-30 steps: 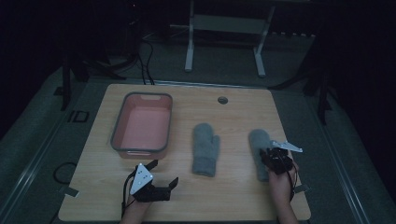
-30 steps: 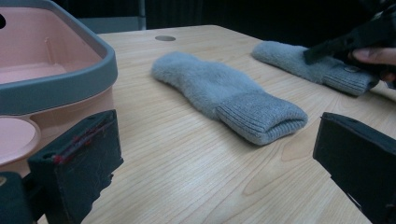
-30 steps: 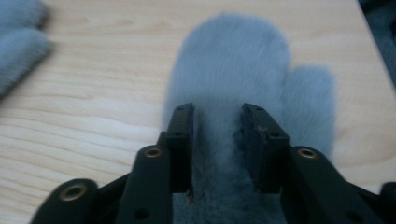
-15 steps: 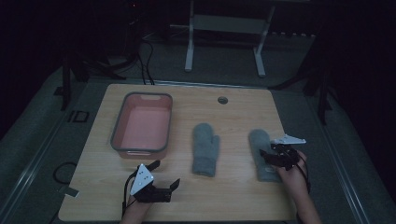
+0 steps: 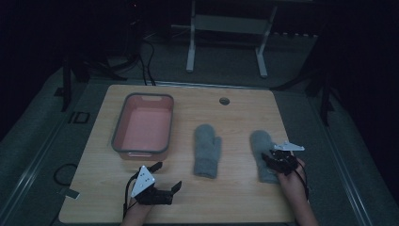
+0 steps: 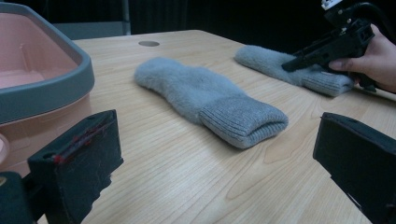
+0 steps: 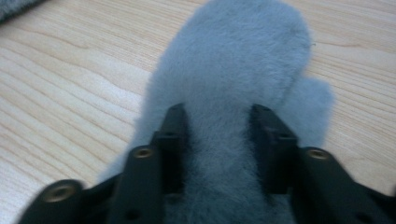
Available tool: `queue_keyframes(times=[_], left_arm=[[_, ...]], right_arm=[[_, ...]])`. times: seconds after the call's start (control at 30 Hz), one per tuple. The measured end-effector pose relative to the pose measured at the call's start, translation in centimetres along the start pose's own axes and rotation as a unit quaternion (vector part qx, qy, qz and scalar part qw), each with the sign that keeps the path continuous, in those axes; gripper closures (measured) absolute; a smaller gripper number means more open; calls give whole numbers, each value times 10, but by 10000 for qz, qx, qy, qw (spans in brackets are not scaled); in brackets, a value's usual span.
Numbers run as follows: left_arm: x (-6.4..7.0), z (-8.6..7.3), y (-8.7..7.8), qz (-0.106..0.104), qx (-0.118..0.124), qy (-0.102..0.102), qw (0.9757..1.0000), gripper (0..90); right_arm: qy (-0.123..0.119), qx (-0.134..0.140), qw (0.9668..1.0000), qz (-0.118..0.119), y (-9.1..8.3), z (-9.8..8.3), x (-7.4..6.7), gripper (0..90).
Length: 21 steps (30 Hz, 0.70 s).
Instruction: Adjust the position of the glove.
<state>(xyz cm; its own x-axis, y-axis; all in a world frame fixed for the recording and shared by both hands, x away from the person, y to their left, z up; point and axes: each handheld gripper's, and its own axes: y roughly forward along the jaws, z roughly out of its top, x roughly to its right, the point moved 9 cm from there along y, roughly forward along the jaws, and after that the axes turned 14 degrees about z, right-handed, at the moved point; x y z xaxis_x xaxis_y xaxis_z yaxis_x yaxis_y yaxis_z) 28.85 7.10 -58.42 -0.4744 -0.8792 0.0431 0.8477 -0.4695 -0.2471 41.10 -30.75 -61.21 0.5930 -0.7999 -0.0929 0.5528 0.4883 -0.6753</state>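
Note:
Two grey mittens lie on the wooden table. The middle mitten lies free. My right gripper points down onto the right mitten. Its jaws have just been closing and now pinch a ridge of the fleece between them. My left gripper rests open near the front edge, with nothing between its jaws. It faces the cuff of the middle mitten.
A pink tub with a grey rim stands at the left of the table with nothing in it. A round cable hole sits near the far edge. Beyond the table stand a metal frame and cables on the dark floor.
My right gripper swung slightly right with its jaws wider, then came back left and down onto the right mitten with narrower jaws. The left gripper has kept still.

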Motion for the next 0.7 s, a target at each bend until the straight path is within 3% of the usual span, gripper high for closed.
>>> queue_keyframes(times=[0.1, 0.23, 0.43, 0.7], left_arm=[[0, 0, 0, 5, -13, 10, 10000, 14], [-1, -1, 1, 24, -24, 20, 10000, 14], [-2, -1, 1, 50, -28, -6, 10000, 14], [-3, 0, 0, 67, -13, -17, 10000, 14]], right_arm=[[19, 3, 9998, -187, 0, 1, -2, 741], [220, 123, 9991, -335, -1, 2, -6, 793], [461, 296, 9977, -395, -8, 12, -12, 808], [636, 513, 9954, -509, -20, 38, -21, 809]])
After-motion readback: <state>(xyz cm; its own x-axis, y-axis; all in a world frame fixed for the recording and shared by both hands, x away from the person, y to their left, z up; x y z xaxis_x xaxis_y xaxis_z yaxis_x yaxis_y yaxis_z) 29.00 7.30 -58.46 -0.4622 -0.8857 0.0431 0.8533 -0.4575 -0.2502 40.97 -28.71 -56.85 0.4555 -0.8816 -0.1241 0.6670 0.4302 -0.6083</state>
